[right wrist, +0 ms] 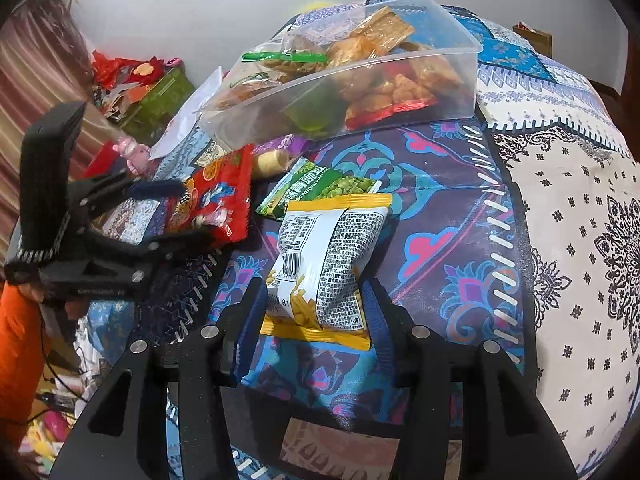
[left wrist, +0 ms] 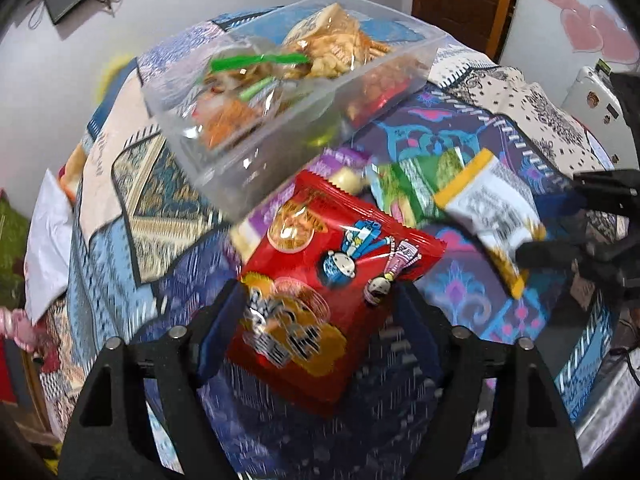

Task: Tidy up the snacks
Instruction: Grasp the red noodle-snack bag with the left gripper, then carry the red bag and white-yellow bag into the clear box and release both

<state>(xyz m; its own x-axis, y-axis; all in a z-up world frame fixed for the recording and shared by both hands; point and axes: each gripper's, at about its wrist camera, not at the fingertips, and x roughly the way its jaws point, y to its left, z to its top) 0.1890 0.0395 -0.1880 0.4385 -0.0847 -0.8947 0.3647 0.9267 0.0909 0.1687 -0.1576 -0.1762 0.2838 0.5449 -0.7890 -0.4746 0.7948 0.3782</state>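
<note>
right gripper (right wrist: pixel 314 300) was clamped on the white-and-yellow packet (right wrist: pixel 320 256), probably headed for the clear tub (right wrist: pixel 440 92); left gripper (left wrist: pixel 320 300) stood open around the red packet (left wrist: pixel 320 280), not squeezing it.

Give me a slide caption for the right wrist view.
Right gripper clamps a yellow-and-white snack packet near the clear snack box.

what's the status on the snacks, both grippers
Left gripper straddles red snack bag, no clear grip. Right gripper shut on white-yellow packet. Clear bin part-filled; green packet loose.
</note>
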